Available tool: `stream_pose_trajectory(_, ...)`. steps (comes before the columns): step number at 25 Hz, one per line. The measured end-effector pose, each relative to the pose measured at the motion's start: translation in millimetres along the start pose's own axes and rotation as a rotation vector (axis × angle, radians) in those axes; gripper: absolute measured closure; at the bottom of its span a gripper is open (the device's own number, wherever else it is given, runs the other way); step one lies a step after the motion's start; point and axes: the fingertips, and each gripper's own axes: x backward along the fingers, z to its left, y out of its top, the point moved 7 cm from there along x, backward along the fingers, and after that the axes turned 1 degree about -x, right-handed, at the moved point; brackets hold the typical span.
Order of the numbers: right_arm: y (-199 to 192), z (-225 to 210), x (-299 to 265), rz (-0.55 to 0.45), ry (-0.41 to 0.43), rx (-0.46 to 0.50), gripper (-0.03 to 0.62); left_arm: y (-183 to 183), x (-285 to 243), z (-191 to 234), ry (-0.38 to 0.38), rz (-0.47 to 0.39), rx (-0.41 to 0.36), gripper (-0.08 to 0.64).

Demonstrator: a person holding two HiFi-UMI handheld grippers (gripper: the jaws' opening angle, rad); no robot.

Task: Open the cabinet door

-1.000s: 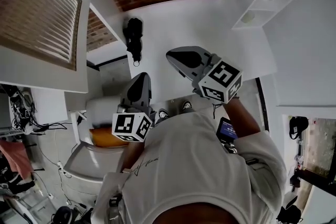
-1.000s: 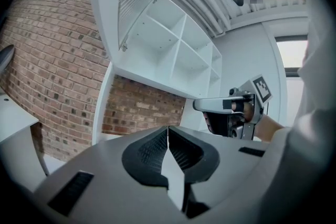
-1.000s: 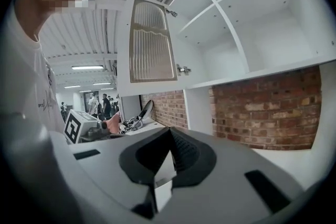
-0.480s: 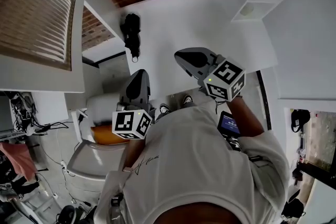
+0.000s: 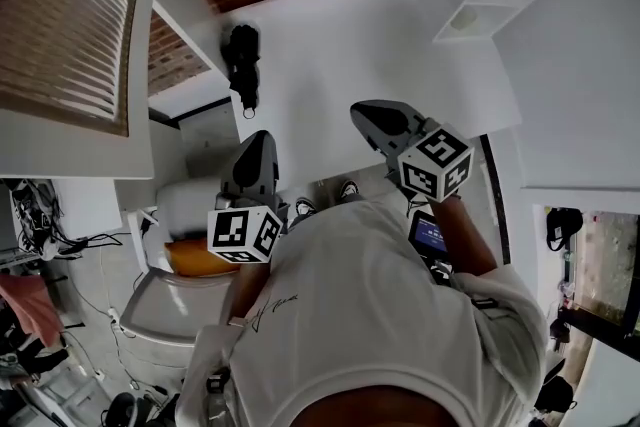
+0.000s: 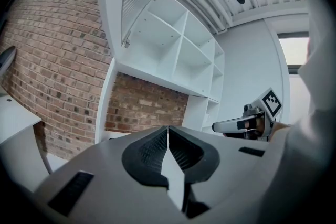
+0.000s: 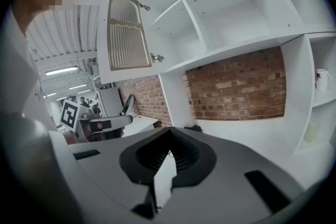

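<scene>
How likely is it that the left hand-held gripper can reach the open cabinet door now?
Probably yes: the left hand-held gripper, shut and empty, has only open air between it and the cabinet door above; it must rise.

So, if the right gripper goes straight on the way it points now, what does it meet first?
The right gripper would probably meet the white countertop first, near the small black object at the foot of the white upright panel. Depth is unclear here.
</scene>
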Motion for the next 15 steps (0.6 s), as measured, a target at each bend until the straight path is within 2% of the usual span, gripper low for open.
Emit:
stream_pose_trajectory(4,-7,-4,6,0.008,-0.026,-0.017,0.568,-1,0,1,0.004,0.004,0.000,0.543)
stream_pose_trajectory(10,-5,-9,11,0.005,-0.009,-0.042,0.568,-2,0,5,0.021,0.004,0.001,0.541)
stream_pose_trajectory(15,5,-8,15,0.005,0.022,-0.003,0.568,2,-2,4,0.023,-0.006,-0.004,0.541)
